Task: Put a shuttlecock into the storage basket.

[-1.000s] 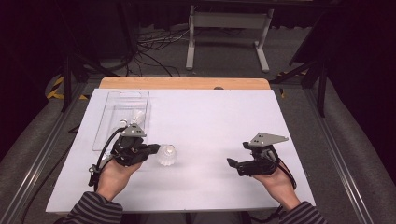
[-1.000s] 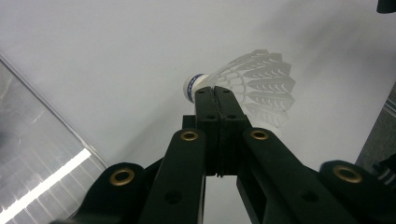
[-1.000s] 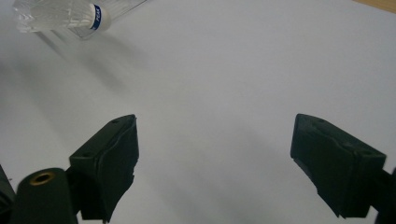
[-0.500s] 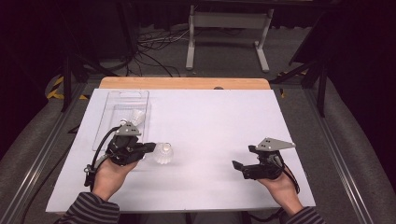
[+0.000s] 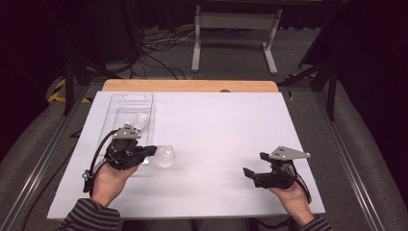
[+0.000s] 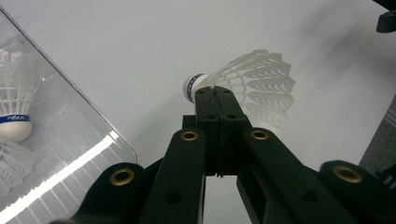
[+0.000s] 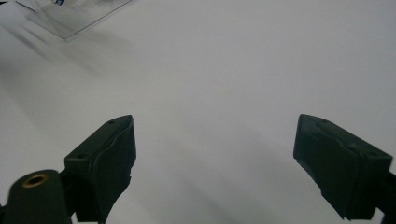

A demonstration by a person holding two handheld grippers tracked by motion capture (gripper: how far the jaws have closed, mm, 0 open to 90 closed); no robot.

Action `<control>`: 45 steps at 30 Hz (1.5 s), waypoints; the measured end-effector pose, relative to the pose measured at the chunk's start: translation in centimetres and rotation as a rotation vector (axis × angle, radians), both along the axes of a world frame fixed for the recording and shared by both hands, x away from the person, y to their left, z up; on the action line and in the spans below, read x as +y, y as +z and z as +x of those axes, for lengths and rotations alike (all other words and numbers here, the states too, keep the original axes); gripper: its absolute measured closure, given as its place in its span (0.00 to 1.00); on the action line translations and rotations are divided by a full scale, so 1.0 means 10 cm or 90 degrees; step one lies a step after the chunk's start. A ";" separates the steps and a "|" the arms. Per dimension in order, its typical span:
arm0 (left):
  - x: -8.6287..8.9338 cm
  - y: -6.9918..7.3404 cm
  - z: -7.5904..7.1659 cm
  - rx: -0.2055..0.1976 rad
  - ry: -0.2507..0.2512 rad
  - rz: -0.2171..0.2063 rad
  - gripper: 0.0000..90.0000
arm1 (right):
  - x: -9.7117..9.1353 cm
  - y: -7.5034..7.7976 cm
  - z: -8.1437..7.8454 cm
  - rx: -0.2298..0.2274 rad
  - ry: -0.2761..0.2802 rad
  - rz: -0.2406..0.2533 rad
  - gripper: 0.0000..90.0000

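Left gripper (image 6: 215,93): my matt black plastic jaws with brass-coloured metal rivets.
Right gripper (image 7: 215,163): my jaws are the same matt black plastic, slightly textured.
Shuttlecock (image 6: 243,86): white feather-like skirt, smooth white cap with a blue band.
Tray (image 5: 126,108): clear glossy plastic that catches glare.
Table cover (image 5: 216,134): smooth matt white sheet.
Table edge (image 5: 192,85): light wood.
Sleeve (image 5: 89,219): striped knitted cloth.

Table (image 5: 226,125) centre and right are bare — free passage; clear tray (image 5: 126,103) and loose shuttlecock (image 5: 165,156) block the left side.
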State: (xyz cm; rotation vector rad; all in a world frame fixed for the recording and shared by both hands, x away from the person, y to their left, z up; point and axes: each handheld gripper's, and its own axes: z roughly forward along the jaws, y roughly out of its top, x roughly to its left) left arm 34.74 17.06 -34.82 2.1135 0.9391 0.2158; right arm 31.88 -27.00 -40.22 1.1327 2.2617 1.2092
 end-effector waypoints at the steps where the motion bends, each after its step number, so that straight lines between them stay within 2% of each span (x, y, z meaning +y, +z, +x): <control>1: 0.01 0.00 0.00 -0.002 0.001 0.000 1.00 | -0.01 -0.01 0.00 0.000 -0.001 0.000 0.15; 4: 0.02 0.01 0.00 -0.008 0.004 -0.001 1.00 | -0.03 -0.02 -0.02 -0.001 -0.006 0.006 0.15; 6: 0.03 0.02 0.00 -0.002 0.003 -0.005 1.00 | -0.04 -0.03 -0.02 -0.003 -0.008 0.008 0.15; 22: 0.15 0.07 0.00 -0.006 0.022 -0.009 1.00 | -0.13 -0.17 -0.05 -0.003 -0.030 0.020 0.13; 23: 0.17 0.08 0.00 -0.011 0.022 -0.003 1.00 | -0.14 -0.18 -0.05 -0.004 -0.032 0.021 0.13; 28: 0.20 0.10 0.00 -0.015 0.025 -0.010 1.00 | -0.17 -0.22 -0.06 -0.004 -0.037 0.025 0.12; 32: 0.23 0.10 0.00 -0.011 0.031 -0.020 1.00 | -0.18 -0.24 -0.07 -0.004 -0.041 0.029 0.12; 45: 0.33 0.15 0.03 -0.021 0.048 -0.020 1.00 | -0.21 -0.29 -0.10 -0.011 -0.047 0.041 0.11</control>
